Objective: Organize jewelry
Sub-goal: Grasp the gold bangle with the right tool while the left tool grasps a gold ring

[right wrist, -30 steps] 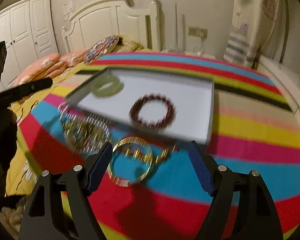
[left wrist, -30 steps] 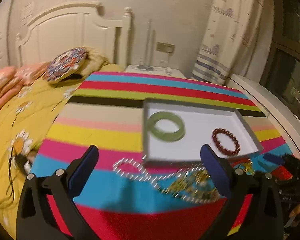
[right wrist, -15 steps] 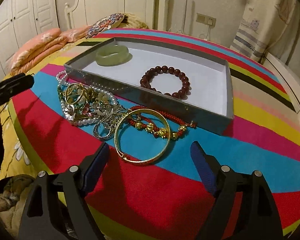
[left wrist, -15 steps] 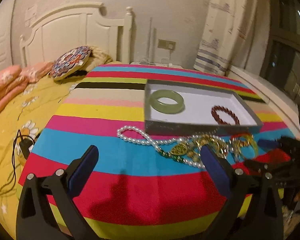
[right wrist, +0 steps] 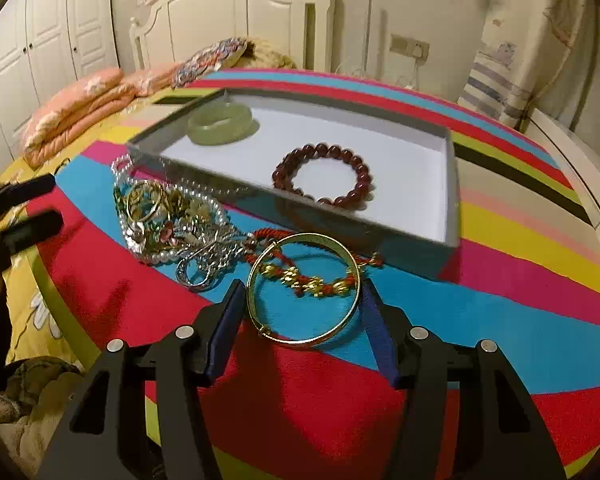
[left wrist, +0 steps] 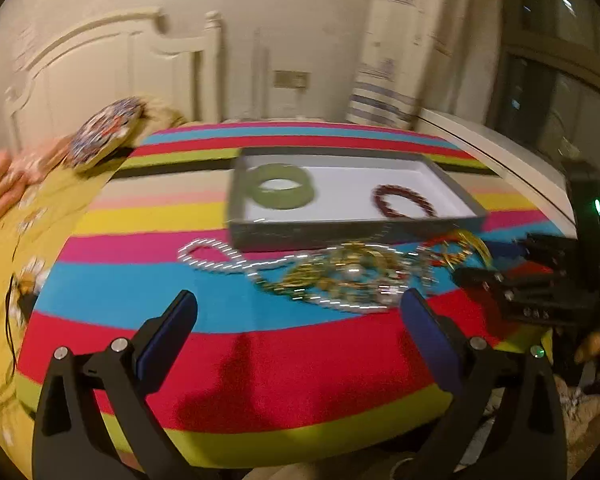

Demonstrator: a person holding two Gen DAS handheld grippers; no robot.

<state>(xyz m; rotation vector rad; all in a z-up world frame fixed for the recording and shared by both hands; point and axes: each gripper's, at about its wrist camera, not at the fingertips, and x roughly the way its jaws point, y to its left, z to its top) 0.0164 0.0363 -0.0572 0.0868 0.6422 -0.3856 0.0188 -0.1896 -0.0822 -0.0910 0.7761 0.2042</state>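
Observation:
A gold bangle lies on the striped cloth in front of a grey tray. My right gripper straddles the bangle, its jaws closing. The blue pads sit just beside the rim, and I see no firm squeeze. A red cord bracelet with gold charms crosses the bangle. Inside the tray lie a green jade bangle and a dark red bead bracelet. My left gripper hangs open over the red stripe with nothing between its fingers, short of the tangled jewelry pile.
A pearl necklace trails left out of the pile. The round table's edge runs close under both grippers. A bed with yellow bedding and pink pillows lies to the left, and a white ledge stands on the right.
The left gripper drew back from the tray and sank a little. The right gripper's jaws came in from wide to close around the gold bangle.

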